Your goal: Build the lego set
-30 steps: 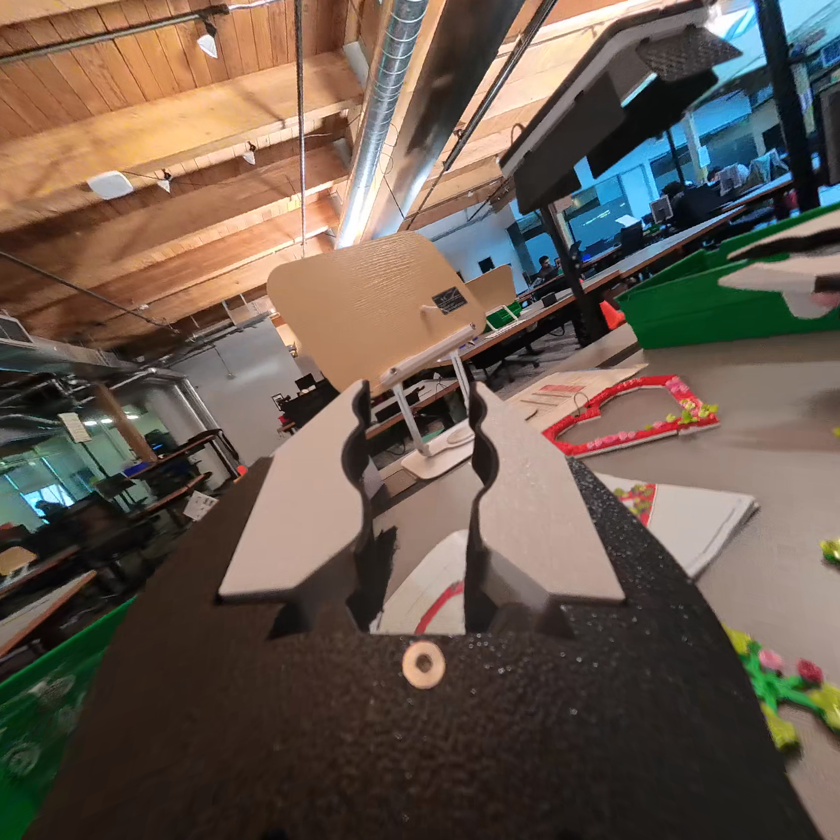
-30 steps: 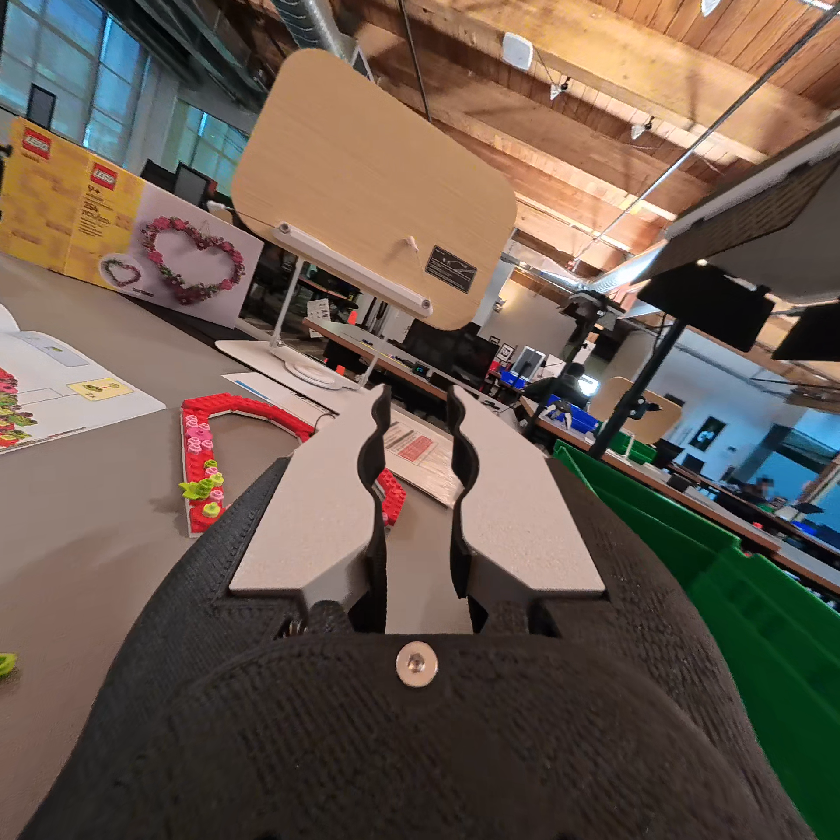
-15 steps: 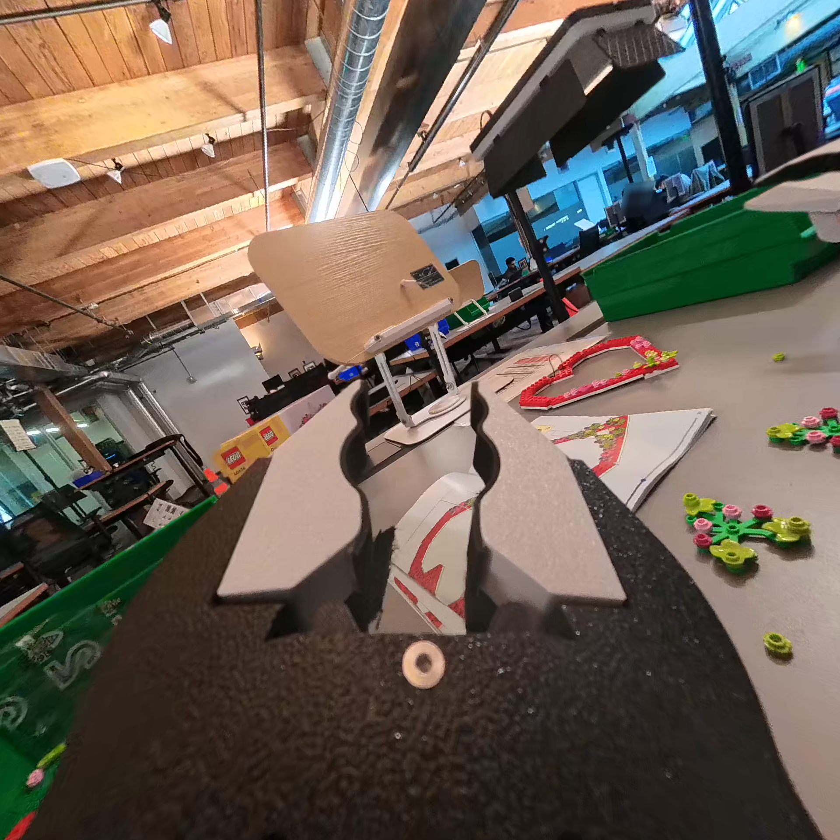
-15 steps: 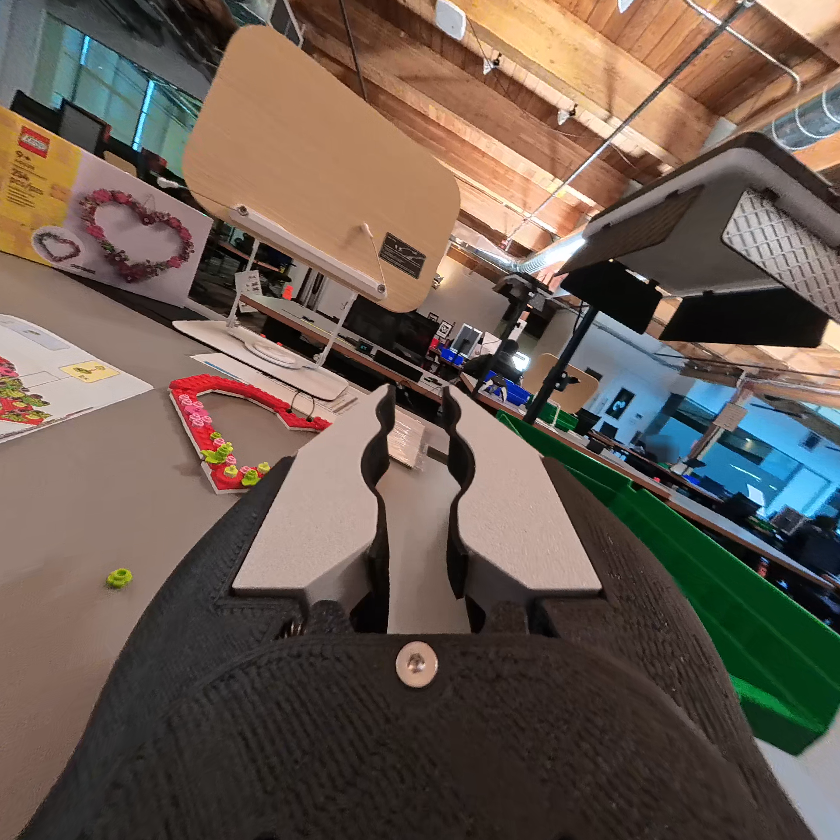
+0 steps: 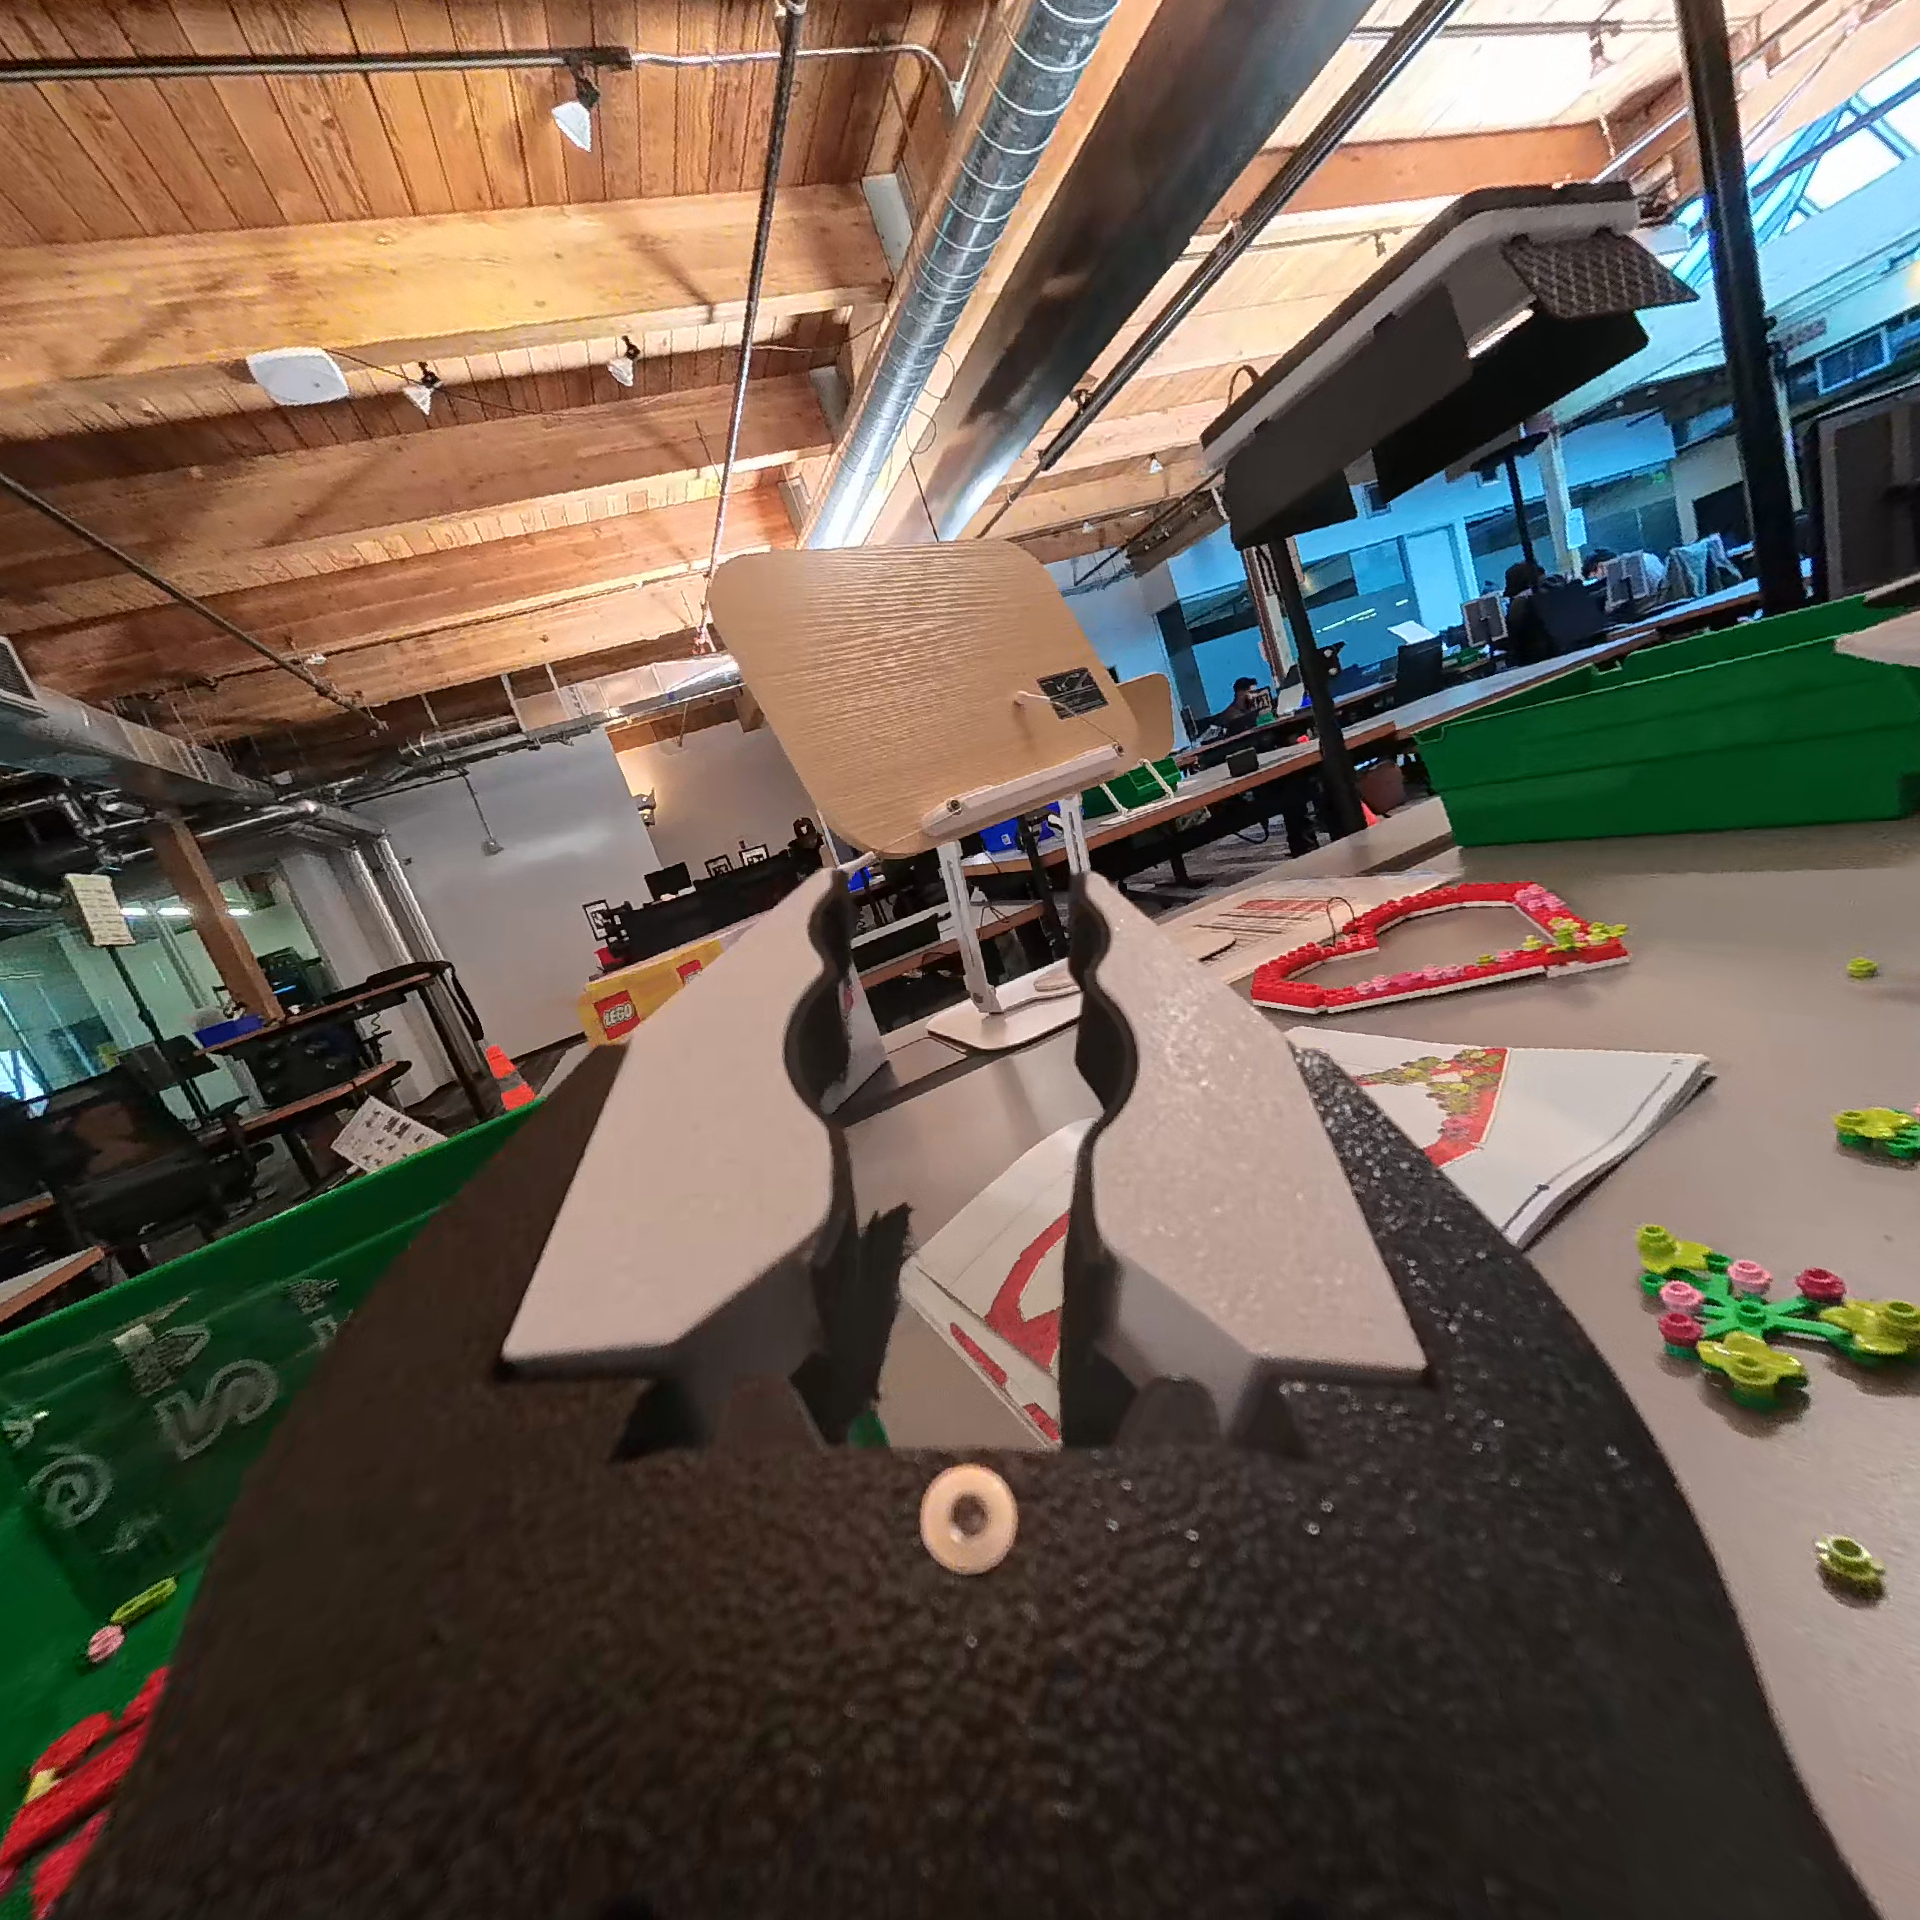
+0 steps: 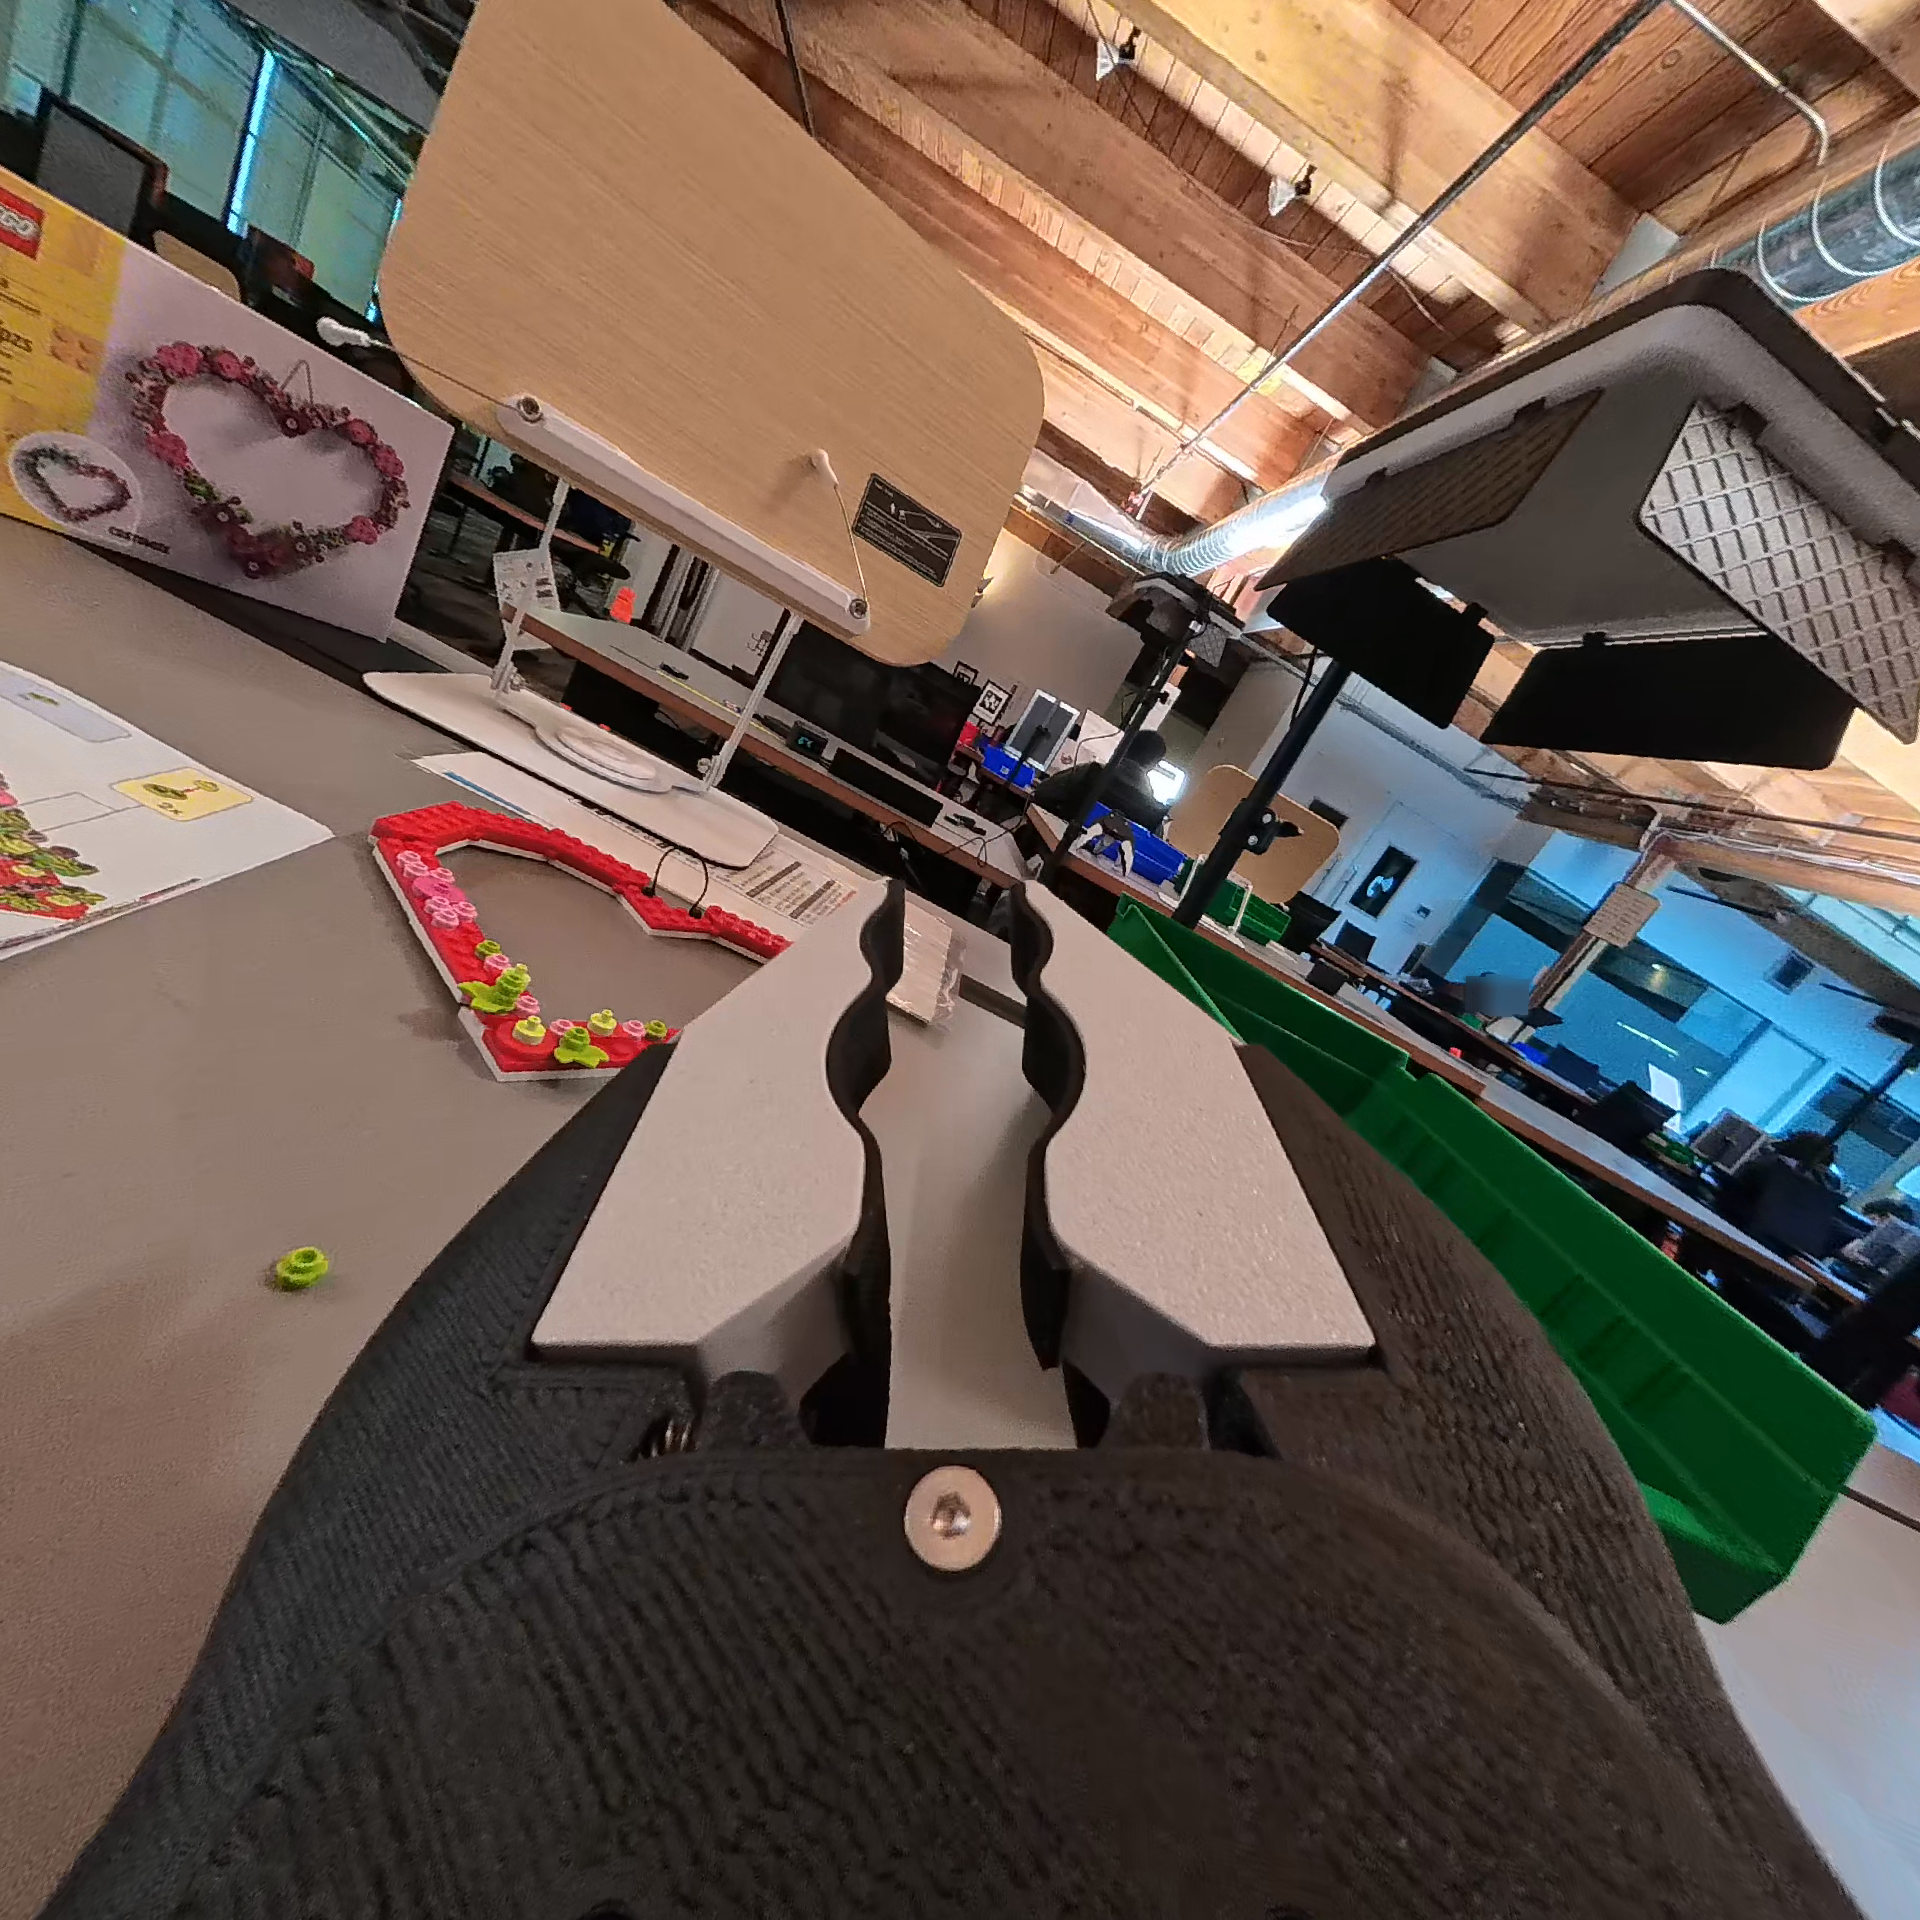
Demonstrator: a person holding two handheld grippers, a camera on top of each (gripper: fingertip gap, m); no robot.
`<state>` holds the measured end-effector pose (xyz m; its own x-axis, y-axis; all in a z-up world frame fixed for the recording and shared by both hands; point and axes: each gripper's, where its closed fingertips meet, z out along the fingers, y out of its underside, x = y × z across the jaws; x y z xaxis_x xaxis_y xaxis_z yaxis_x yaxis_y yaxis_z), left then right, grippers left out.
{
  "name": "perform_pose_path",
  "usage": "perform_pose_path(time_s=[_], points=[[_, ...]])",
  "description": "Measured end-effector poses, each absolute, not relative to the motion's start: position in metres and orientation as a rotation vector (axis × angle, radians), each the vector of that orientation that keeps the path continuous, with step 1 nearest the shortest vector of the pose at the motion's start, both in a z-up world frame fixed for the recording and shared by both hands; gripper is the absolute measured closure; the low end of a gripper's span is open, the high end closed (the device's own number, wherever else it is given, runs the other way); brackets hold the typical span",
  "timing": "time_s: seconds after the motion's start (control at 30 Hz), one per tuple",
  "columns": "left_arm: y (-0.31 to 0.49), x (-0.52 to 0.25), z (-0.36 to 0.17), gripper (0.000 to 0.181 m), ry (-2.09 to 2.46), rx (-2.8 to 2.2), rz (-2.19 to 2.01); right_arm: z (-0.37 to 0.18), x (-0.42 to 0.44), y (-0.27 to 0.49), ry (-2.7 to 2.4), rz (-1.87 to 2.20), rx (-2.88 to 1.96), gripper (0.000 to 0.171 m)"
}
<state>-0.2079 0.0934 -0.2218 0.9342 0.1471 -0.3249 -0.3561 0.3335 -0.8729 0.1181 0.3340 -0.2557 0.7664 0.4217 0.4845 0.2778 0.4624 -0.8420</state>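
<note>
Between picks: your left gripper (image 5: 951, 914) and right gripper (image 6: 951, 904) both gape, empty. Red heart frame (image 6: 540, 914) half-decorated; next, grab a flower cluster (image 5: 1766, 1320).

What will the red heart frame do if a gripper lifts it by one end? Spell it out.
The red heart frame is a thin open loop of joined bricks, so it would probably sag or split at a seam. The flower pieces studded on top might pop off.

Right gripper (image 6: 951, 914) hovers with jaws apart, empty, over the grey table (image 6: 187, 1091); red heart frame (image 6: 540, 925) lies far left; green bin (image 6: 1558, 1278) sits right.
</note>
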Motion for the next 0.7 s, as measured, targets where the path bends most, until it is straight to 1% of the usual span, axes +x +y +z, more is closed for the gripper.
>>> perform_pose_path(time_s=[0.23, 0.37, 0.57, 0.63, 0.7], points=[[0.089, -0.207, -0.218, 0.142, 0.204, -1.165, 0.328, -0.257, 0.111, 0.334, -0.767, 0.087, -1.101, 0.154], [0.094, -0.208, -0.223, 0.141, 0.209, -1.179, 0.318, -0.254, 0.104, 0.333, -0.757, 0.148, -1.088, 0.153], [0.122, -0.200, -0.225, 0.136, 0.086, -1.156, 0.094, -0.245, 0.085, 0.344, -0.750, 0.152, -1.008, 0.158], [0.128, -0.198, -0.223, 0.137, 0.094, -1.136, 0.098, -0.242, 0.079, 0.352, -0.736, 0.165, -1.000, 0.157], [0.134, -0.197, -0.220, 0.139, 0.084, -1.117, 0.102, -0.239, 0.073, 0.360, -0.720, 0.177, -0.991, 0.152]])
